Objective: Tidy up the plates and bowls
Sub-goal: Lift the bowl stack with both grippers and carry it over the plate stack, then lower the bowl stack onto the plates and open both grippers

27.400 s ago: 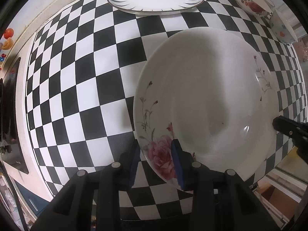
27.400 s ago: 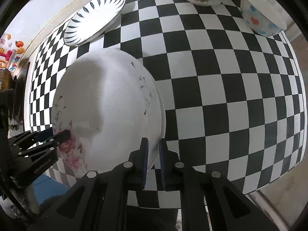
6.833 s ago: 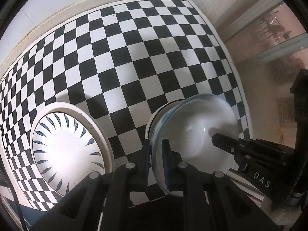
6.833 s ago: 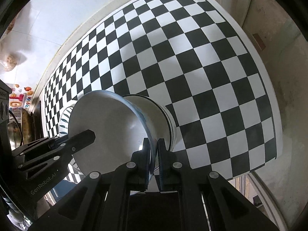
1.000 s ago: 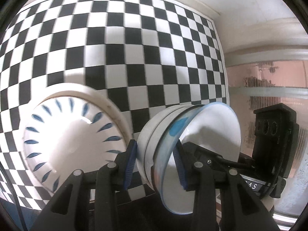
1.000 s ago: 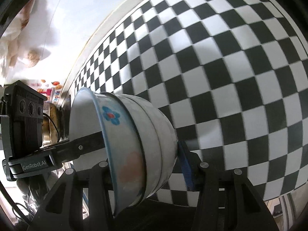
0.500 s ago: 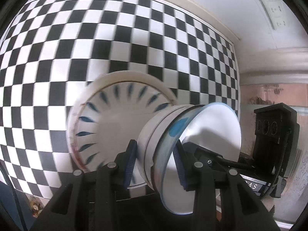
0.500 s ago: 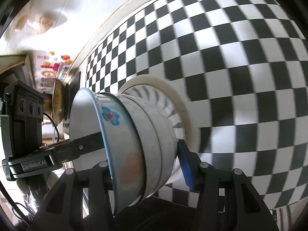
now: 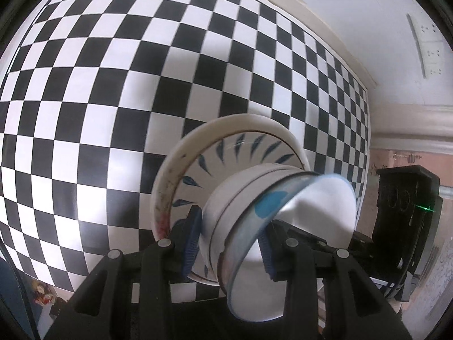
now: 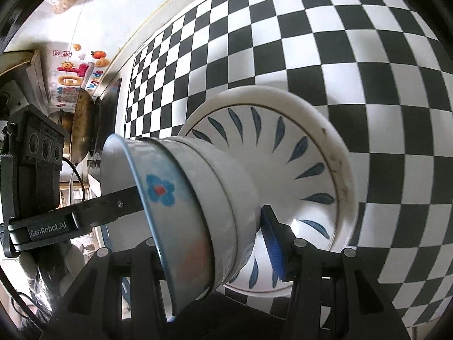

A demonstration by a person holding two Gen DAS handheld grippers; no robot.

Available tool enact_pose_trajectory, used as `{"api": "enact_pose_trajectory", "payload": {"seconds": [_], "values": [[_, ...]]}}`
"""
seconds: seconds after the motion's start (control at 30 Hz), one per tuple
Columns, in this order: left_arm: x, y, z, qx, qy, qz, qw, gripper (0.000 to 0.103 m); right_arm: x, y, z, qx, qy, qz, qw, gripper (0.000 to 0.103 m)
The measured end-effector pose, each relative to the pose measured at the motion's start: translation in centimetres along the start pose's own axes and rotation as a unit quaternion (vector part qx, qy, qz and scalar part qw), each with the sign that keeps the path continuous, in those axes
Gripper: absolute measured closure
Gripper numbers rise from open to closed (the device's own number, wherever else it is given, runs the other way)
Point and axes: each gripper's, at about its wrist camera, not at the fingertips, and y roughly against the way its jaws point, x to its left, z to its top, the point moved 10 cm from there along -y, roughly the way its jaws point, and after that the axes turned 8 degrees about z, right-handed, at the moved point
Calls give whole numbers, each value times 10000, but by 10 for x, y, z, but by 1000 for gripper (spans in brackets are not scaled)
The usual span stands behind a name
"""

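Note:
A stack of nested white bowls (image 9: 249, 221), the top one blue-rimmed with a blue flower, sits between both grippers. My left gripper (image 9: 229, 240) is shut on the stack from one side and my right gripper (image 10: 209, 235) is shut on it from the other. The stack (image 10: 198, 198) hovers just over the stacked plates (image 9: 226, 153); the top plate has blue leaf marks (image 10: 297, 170). Whether the bowls touch the plate is hidden.
The plates rest on a black-and-white checkered table (image 9: 99, 85). A white wall with a socket strip (image 9: 424, 42) lies beyond its far edge. A stove with a pan (image 10: 82, 124) and stickers stands past the table's left end in the right wrist view.
Both grippers have carried the bowl stack sideways until it is over the middle of the plates. The grip on the stack is unchanged.

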Motion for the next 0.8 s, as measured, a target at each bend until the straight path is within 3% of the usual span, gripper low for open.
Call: {"api": "enact_pose_trajectory", "payload": {"seconds": [0.8], "values": [[-5,-17,-8,170,-54,48,9998,69,-22,4,0,86,-140,-151,9998,52]]}}
